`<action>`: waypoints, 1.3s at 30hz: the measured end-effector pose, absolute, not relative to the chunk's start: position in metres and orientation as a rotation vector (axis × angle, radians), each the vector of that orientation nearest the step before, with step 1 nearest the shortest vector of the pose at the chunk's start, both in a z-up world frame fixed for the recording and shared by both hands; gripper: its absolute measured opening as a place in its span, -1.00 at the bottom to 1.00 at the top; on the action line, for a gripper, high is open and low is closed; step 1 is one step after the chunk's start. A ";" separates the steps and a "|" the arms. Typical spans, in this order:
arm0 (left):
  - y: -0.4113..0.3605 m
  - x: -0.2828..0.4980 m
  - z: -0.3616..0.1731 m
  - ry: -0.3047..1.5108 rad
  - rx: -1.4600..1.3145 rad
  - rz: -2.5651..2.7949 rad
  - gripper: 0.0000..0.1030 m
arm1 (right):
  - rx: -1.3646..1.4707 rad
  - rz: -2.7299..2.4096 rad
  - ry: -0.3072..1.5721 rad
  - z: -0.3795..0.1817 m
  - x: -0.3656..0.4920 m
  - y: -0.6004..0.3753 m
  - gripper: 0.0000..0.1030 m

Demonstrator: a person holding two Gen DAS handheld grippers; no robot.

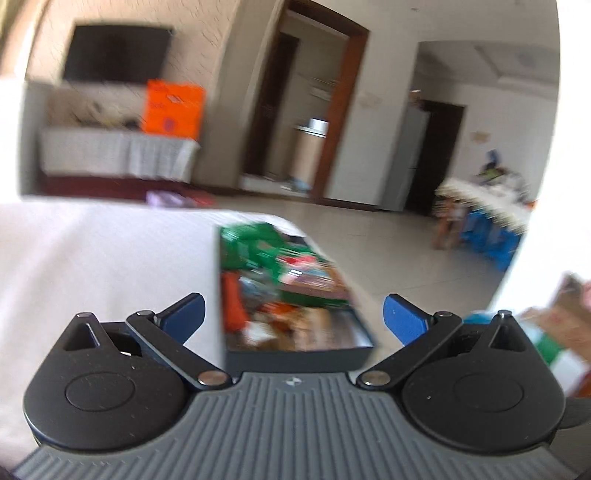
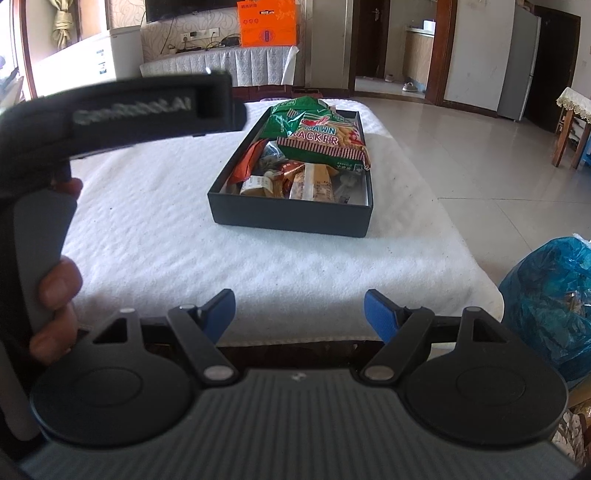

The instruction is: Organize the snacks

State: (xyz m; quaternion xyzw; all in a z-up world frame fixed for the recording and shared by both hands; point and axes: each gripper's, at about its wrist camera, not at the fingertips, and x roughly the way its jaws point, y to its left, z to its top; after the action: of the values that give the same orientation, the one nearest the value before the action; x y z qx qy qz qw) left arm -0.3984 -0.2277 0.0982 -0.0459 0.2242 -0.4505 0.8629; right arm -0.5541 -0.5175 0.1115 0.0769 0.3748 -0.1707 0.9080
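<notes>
A dark box (image 2: 291, 218) full of snack packets rests on a white cloth-covered table (image 2: 166, 229). A green prawn cracker bag (image 2: 317, 133) lies on top at the far end, with small orange and tan packets (image 2: 295, 181) nearer the front. My right gripper (image 2: 299, 314) is open and empty at the table's near edge, well short of the box. In the blurred left wrist view the same box (image 1: 295, 356) sits just ahead of my left gripper (image 1: 293, 317), which is open and empty. A hand (image 2: 55, 291) holds the left gripper's handle (image 2: 40, 254) at the left of the right wrist view.
A blue plastic bag (image 2: 550, 299) stands off the table's right edge. Tiled floor (image 2: 461, 147) stretches to the right. An orange carton (image 2: 267, 22) sits on a cabinet at the back wall, under a television (image 1: 116, 53).
</notes>
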 end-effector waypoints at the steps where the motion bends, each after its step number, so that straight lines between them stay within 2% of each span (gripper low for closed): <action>1: -0.228 -0.395 0.097 0.493 -0.099 -0.966 1.00 | 0.159 -0.352 0.778 0.111 -0.554 -0.518 0.53; 11: -0.250 -0.401 0.089 0.446 0.174 -0.764 1.00 | 0.183 -0.351 0.805 0.109 -0.535 -0.529 0.53; 20: -0.243 -0.398 0.098 0.413 0.135 -0.639 1.00 | 0.198 -0.323 0.823 0.108 -0.523 -0.532 0.53; 39: -0.252 -0.394 0.087 0.482 0.143 -0.673 1.00 | 0.147 -0.282 0.872 0.101 -0.513 -0.524 0.53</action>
State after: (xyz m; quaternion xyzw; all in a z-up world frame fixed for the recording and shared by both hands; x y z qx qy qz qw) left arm -0.3936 -0.2516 0.0874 0.0696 0.2338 -0.3268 0.9131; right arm -0.5126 -0.5240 0.1014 0.0709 0.4206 -0.1358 0.8942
